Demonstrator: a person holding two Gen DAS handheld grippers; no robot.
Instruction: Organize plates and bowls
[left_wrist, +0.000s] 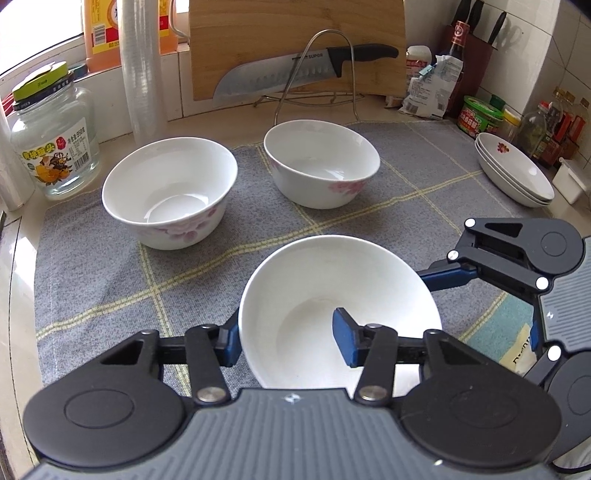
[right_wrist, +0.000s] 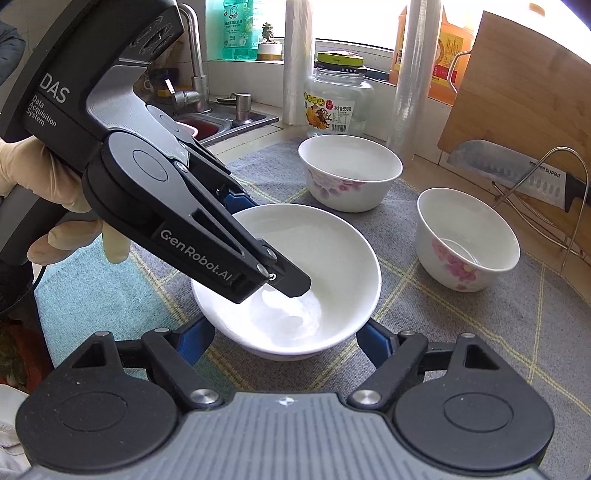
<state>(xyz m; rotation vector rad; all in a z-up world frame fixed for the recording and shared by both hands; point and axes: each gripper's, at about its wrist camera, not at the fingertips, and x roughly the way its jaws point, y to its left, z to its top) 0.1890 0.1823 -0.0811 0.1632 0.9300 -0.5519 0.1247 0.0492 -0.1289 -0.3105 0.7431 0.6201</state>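
- Left wrist view: the left gripper (left_wrist: 290, 338) pinches the wall of the plain white bowl (left_wrist: 340, 314), one blue pad inside the bowl and the other outside against its left flank, so the jaws are narrowed onto the thin ceramic.
- This bowl sits near the front of the grey woven mat (left_wrist: 92, 266), which is crossed by pale yellow grid lines.
- The right gripper (left_wrist: 436, 277) enters from the right; one blue-padded finger lies against the bowl's outer right side, while its other finger is hidden behind the left gripper's body.
- Further back stand two deeper, glossy white bowls with pink flower prints: the left floral bowl (left_wrist: 170, 192) and the right floral bowl (left_wrist: 321, 162), apart from each other.
- At the far right edge a stack of shallow white plates (left_wrist: 517, 173) rests tilted toward the camera.
- A glass jar (left_wrist: 51, 136) with a green lid stands at left; a wooden cutting board (left_wrist: 295, 48) and a steel knife (left_wrist: 295, 70) are in a wire rack behind.
- Right wrist view: the right gripper (right_wrist: 284, 338) straddles the plain bowl (right_wrist: 288, 280), its blue pads close against the lower outer wall on both sides; whether they press I cannot tell.
- The left gripper (right_wrist: 258, 243), matte black, reaches down into the bowl, held by a gloved hand (right_wrist: 55, 206).
- Both floral bowls (right_wrist: 351, 173) (right_wrist: 467, 240) stand behind, well apart from the plain one.
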